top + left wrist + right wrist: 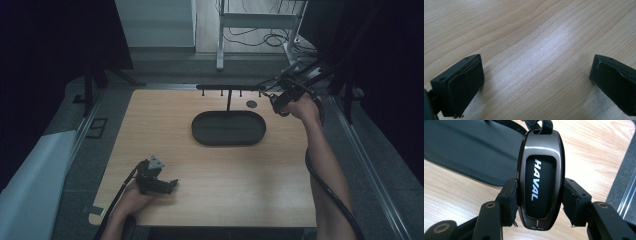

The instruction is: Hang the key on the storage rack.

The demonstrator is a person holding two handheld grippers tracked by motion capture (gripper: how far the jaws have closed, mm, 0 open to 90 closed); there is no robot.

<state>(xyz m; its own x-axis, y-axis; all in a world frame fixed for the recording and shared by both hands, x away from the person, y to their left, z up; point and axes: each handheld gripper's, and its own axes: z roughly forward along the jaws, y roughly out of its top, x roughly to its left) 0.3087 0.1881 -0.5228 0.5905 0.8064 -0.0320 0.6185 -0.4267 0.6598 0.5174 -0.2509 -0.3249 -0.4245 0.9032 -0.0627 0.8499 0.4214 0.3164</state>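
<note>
- Right claw [539, 205] pinches a glossy black car key fob [540, 180] marked HAVAL. One pad presses on each long edge, and the lettered face is turned to the right gripper view's camera.
- The fob's long axis runs 12 to 6 in the right gripper view, in line with the jaws. A dark strap or loop [541, 125] leaves its top end at 12.
- In the high view the right claw [278, 102] sits at about 2 o'clock on the counter [165, 125], just right of the T-shaped rack [229, 89] with its small hooks.
- The dark oval tray [228, 128] lies at about 8 o'clock from the right claw, near it. In the right gripper view the tray [464, 152] takes up the upper left, behind the fob.
- A small dark disc [251, 104] lies on the counter between the rack's post and the right claw.
- Left claw [172, 182] rests at about 7 o'clock on the counter, well apart from the tray. In the left gripper view its pads [465, 87] are spread wide with bare wood between them.
- Judgement: the right hand is far nearer both rack and tray. Whether the fob goes on a hook or into the tray, I cannot tell. A hook would call for the strap end to lead, with the long axis kept hanging.
</note>
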